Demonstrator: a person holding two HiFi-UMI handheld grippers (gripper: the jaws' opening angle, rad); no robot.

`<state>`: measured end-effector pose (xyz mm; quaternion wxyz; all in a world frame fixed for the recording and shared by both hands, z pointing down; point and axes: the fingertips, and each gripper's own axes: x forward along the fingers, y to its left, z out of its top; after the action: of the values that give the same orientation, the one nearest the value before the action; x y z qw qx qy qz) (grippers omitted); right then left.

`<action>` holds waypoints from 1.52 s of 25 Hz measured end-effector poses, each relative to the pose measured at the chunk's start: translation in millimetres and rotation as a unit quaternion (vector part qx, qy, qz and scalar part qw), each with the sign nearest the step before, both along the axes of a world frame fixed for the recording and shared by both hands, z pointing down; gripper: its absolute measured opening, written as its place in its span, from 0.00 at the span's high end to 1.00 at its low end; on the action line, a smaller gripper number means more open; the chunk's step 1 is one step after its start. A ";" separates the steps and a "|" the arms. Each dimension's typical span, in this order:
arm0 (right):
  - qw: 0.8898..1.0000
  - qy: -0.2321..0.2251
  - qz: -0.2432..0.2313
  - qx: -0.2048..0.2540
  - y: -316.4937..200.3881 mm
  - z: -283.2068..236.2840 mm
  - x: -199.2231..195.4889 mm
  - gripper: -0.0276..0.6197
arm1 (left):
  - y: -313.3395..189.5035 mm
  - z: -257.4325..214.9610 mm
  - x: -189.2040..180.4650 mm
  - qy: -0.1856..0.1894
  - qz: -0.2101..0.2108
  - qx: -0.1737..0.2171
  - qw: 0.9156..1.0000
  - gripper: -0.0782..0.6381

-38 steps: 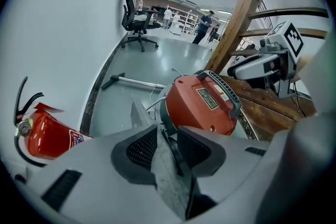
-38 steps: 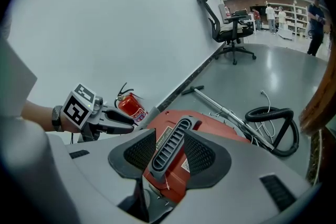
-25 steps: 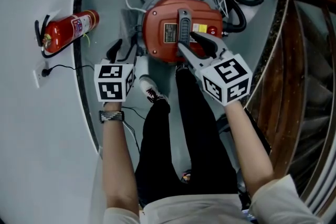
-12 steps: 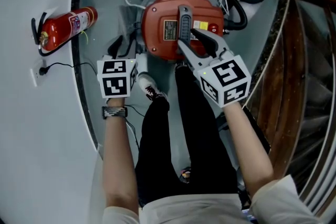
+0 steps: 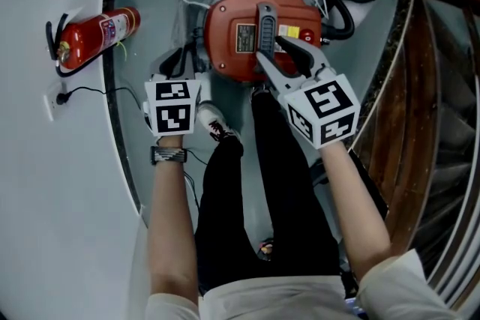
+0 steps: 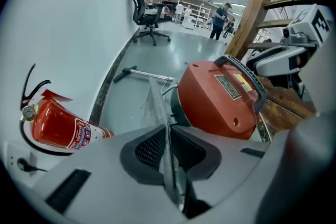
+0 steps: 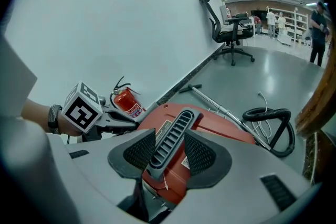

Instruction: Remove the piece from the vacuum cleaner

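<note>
The round red plastic vacuum cleaner (image 5: 229,60) sits on the grey floor, and the bit that matters is the thin greyish see-through sheet piece (image 6: 153,105) sticking out on its left flank. That's the side facing the red fire extinguisher (image 5: 97,37) by the wall. The left gripper (image 6: 167,139) is the near one by far. Its jaws have just been closing, and they're now pinched almost flat on the near end of that sheet. The sheet runs lengthwise straight away from the jaws, edge-on, right alongside the red shell. The right gripper (image 7: 169,152) is up on top, jaws fairly wide but clamped either side of the black ribbed carry handle (image 5: 265,30), which lines up with the gripper's own direction. My guess is the right hand pins the body down while the left pulls the sheet off sideways, away from the shell.
</note>
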<state>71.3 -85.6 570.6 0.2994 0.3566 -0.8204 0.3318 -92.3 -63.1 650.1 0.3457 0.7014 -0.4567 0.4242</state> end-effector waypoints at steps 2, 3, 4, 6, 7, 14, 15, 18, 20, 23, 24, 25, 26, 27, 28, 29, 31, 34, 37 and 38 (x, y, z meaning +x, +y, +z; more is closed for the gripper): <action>1.000 0.006 -0.004 -0.001 0.7 0.7 0.6 0.69 | 0.1 0.6 -4.3 0.004 -0.002 0.001 1.000 0.84; 1.000 0.008 -0.004 -0.003 1.1 1.5 1.2 0.69 | -0.2 0.9 -6.7 0.007 -0.004 0.001 1.000 0.84; 1.000 0.010 -0.003 -0.005 1.8 2.7 2.0 0.68 | -0.4 1.1 -9.1 0.010 -0.006 0.001 1.000 0.84; 1.000 0.012 0.001 -0.010 4.6 5.6 4.0 0.68 | -0.7 1.3 -12.0 0.014 -0.009 0.001 1.000 0.84; 1.000 0.011 0.003 -0.014 6.5 7.0 4.7 0.68 | -0.7 1.3 -12.5 0.015 -0.009 0.001 1.000 0.84; 1.000 0.003 0.007 -0.026 13.5 13.1 2.4 0.67 | 0.3 1.0 -14.5 0.007 -0.008 0.011 1.000 0.84; 1.000 0.003 0.007 -0.028 12.8 13.3 1.9 0.67 | 0.3 1.1 -15.4 0.005 -0.006 0.012 1.000 0.84; 1.000 0.002 0.006 -0.031 11.5 13.8 -1.0 0.66 | 0.9 1.2 -18.2 -0.001 -0.002 0.013 1.000 0.84; 0.999 0.001 0.009 -0.033 11.1 14.6 -2.6 0.65 | 1.2 1.0 -19.4 -0.003 -0.008 0.013 1.000 0.84; 0.999 0.001 0.015 -0.037 11.2 16.8 -3.4 0.65 | 1.3 0.7 -18.9 0.000 -0.027 0.013 1.000 0.82; 0.999 0.002 0.016 -0.039 11.6 18.0 -3.7 0.65 | 2.1 1.0 -18.0 0.001 -0.029 0.011 1.000 0.82; 0.999 0.003 0.018 -0.040 12.1 19.4 -4.1 0.65 | 3.6 1.5 -16.7 0.004 -0.029 0.007 1.000 0.80; 0.999 0.003 0.019 -0.040 12.4 20.7 -4.7 0.65 | 5.5 2.1 -15.0 0.007 -0.026 0.004 1.000 0.76; 0.999 0.001 0.021 -0.041 12.6 21.8 -5.3 0.65 | 7.6 2.6 -13.2 0.009 -0.023 0.001 1.000 0.72; 0.999 -0.001 0.023 -0.042 12.6 22.5 -5.9 0.65 | 9.5 2.9 -11.9 0.010 -0.021 0.001 1.000 0.69; 0.999 -0.004 0.024 -0.042 12.5 23.0 -6.3 0.65 | 10.9 3.2 -11.4 0.008 -0.022 0.002 1.000 0.68; 0.999 -0.011 0.026 -0.046 12.6 24.3 -7.0 0.65 | 11.8 3.4 -12.4 0.005 -0.032 0.005 0.999 0.68; 0.998 -0.020 0.029 -0.060 12.8 26.6 -7.6 0.65 | 11.5 3.5 -13.7 0.004 -0.047 0.005 0.999 0.67; 0.997 -0.019 0.025 -0.065 12.7 27.6 -8.8 0.65 | 12.0 3.4 -15.6 0.003 -0.049 0.006 0.999 0.65; 0.997 -0.019 0.025 -0.065 12.7 27.7 -9.0 0.65 | 12.9 3.4 -16.9 0.002 -0.049 0.006 0.999 0.65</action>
<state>62.2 -72.8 598.3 0.2980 0.3499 -0.7936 0.3988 -109.3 -50.2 653.6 0.3632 0.6809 -0.4926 0.4023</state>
